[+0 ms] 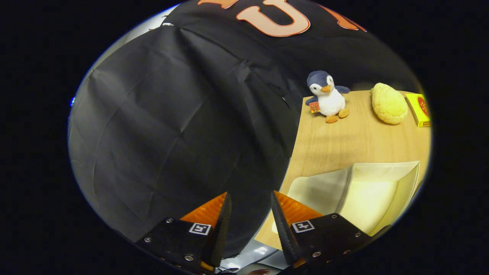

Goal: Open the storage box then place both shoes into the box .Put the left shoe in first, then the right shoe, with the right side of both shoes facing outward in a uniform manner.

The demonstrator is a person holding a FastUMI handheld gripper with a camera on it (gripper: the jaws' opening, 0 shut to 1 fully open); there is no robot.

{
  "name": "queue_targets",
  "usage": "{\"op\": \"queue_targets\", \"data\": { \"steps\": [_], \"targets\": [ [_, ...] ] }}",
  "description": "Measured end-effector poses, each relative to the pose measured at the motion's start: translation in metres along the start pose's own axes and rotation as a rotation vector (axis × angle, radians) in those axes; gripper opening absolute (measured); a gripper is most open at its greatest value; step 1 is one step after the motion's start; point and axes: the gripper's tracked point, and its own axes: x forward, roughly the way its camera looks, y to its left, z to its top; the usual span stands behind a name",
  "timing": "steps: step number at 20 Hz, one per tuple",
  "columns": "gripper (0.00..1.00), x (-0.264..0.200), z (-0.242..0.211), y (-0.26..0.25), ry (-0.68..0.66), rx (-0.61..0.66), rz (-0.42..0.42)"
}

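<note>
My gripper (250, 198) is open, with nothing between its fingers, and it points at the black cloth wall off the left edge of the wooden table (344, 141). To the right of the fingers, on the table, stands the pale cream storage box (366, 191). Its lid (321, 187) is swung open and lies to the left of the box, and I look into the hollow inside.
At the back of the table a plush penguin (327, 97) sits near the table's left edge. A yellow knobbly plush (389, 103) lies to its right, and a yellow carton (418, 109) lies beyond that. The black cloth wall (172, 126) hangs close ahead.
</note>
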Motion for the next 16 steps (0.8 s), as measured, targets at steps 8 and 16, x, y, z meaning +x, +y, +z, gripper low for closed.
{"op": "queue_targets", "data": {
  "steps": [8, 16],
  "targets": [
    [0.82, -0.088, 0.01, -0.136, -0.15, -0.064, -0.189],
    [0.84, -0.204, -0.027, -0.282, -0.24, -0.158, -0.453]
  ]
}}
